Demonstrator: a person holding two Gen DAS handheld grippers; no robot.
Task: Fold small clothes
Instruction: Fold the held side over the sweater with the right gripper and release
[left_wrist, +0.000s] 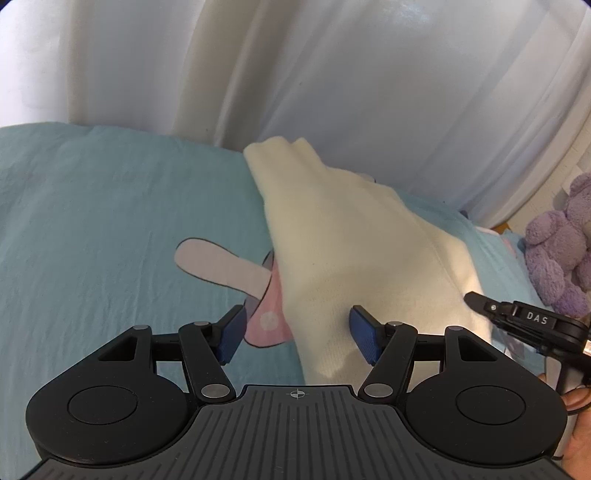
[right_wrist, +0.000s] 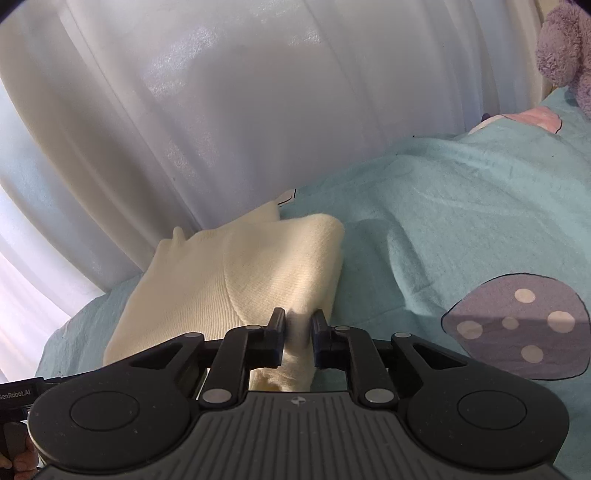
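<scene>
A cream knit garment (left_wrist: 354, 240) lies partly folded on the teal bedsheet (left_wrist: 92, 221), with its far end near the curtain. My left gripper (left_wrist: 297, 332) is open over the garment's near left edge. Its right blue pad (left_wrist: 364, 336) rests on the cloth and the left pad is off it, above the sheet. In the right wrist view the garment (right_wrist: 229, 280) runs off to the left, and a bunched fold at its near right corner fills the narrow gap of my right gripper (right_wrist: 298, 328). That gripper's black finger (left_wrist: 480, 301) also shows at the garment's right edge.
A white curtain (left_wrist: 332, 74) hangs close behind the bed. A purple plush toy (left_wrist: 557, 251) sits at the far right. The sheet carries a printed pink mushroom (left_wrist: 266, 321) and a purple spotted patch (right_wrist: 517, 328). A person's hand (left_wrist: 580, 424) holds the right grip.
</scene>
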